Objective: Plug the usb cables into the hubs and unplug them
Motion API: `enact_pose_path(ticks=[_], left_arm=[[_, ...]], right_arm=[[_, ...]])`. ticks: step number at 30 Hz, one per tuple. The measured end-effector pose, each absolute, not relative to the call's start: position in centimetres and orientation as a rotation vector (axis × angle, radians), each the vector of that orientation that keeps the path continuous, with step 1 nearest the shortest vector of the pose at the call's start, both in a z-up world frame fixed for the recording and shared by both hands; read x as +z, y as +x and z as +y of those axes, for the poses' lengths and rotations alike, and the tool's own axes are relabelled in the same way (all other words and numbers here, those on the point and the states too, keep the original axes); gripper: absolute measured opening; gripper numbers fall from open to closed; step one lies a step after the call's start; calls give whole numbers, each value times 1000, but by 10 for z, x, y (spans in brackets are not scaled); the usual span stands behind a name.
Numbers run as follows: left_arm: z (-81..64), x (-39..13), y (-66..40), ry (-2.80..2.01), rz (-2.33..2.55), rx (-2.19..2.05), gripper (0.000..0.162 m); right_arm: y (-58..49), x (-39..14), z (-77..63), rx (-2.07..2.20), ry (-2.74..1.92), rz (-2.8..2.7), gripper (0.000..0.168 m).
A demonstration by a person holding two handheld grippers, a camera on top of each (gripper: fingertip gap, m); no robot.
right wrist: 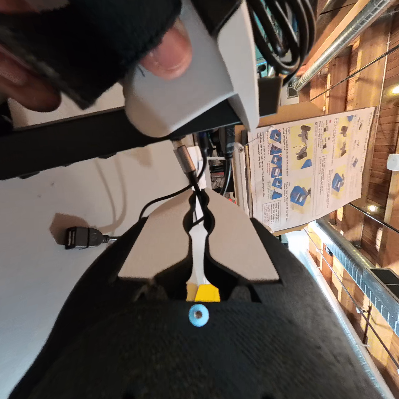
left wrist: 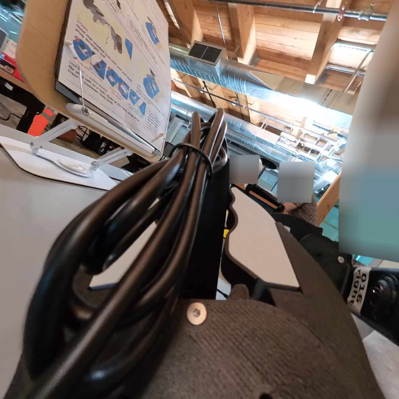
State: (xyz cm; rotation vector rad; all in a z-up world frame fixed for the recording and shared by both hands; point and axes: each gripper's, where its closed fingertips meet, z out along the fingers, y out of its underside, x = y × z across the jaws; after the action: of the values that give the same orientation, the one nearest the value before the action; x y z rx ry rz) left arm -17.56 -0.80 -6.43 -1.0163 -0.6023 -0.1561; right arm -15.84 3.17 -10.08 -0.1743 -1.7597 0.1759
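Note:
My left gripper [left wrist: 218, 194] is shut on a flat black hub [left wrist: 205, 226], seen edge-on. The hub's thick black cable, bundled with a tie [left wrist: 151, 216], hangs over and hides the left finger. In the right wrist view the hub [right wrist: 64, 146] is a long dark bar clamped by the left gripper's grey finger [right wrist: 194, 90], with a gloved hand behind it. A silver USB plug [right wrist: 183, 159] sits at the hub's edge. My right gripper [right wrist: 199, 194] is shut on that plug's thin black cable [right wrist: 199, 204], just behind the plug.
A loose black USB socket end [right wrist: 79, 237] lies on the white table [right wrist: 43, 302]. Another black plug [right wrist: 228, 140] hangs from the hub. An instruction sheet [right wrist: 313, 168] on a white stand [left wrist: 64, 155] is close behind. The right gripper's camera housing [left wrist: 375, 295] is at the left view's edge. Tip to tip, the grippers are about 6 cm apart.

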Motion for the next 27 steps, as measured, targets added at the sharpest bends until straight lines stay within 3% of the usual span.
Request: enact_pose_path(ticks=[27], left_arm=[[-20,-85,-202,-831,-832,-570,50]], right_arm=[[-160,-130,34,109,121,-1728,4]])
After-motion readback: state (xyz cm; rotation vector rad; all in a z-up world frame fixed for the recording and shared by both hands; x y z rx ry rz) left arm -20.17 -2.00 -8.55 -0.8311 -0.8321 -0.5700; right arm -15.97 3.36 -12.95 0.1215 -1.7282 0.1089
